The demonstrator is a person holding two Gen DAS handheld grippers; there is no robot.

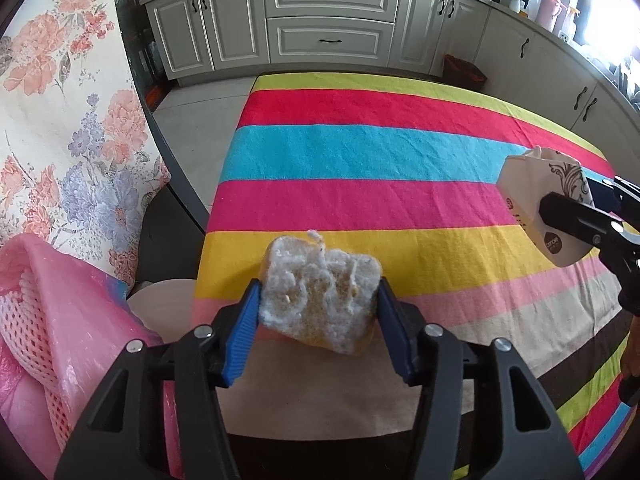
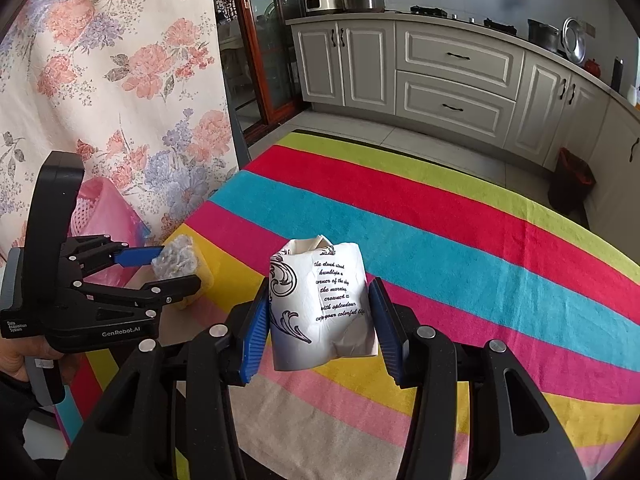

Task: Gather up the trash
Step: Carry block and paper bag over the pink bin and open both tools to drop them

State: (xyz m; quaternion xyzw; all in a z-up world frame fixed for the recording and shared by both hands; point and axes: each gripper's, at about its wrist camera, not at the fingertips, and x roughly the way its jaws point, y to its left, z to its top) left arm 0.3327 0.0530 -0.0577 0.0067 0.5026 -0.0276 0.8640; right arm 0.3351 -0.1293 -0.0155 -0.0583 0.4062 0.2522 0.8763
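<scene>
The left gripper [image 1: 318, 312] pinches a worn scrubbing sponge [image 1: 320, 296], its blue pads [image 1: 244, 332] pressed to the sponge's two short ends, so the sponge's long axis runs across the jaws, its frayed grey face turned up toward the camera. The right gripper [image 2: 318, 320] is clamped on a crumpled paper cup [image 2: 318, 304], which stands roughly upright between the jaws with its printed side facing back. Both pieces sit over the striped tablecloth [image 1: 380, 152]. The relation that likely decides the coming move: the pink-lined bin [image 1: 48, 320] lies just to the left of the left gripper and below it, so that hand is much the nearer; the right gripper is well off to the far side, with the left one between it and the bin. The bin's mouth is cut off by the frame edge, and whether the sponge's underside touches the cloth cannot be told.
</scene>
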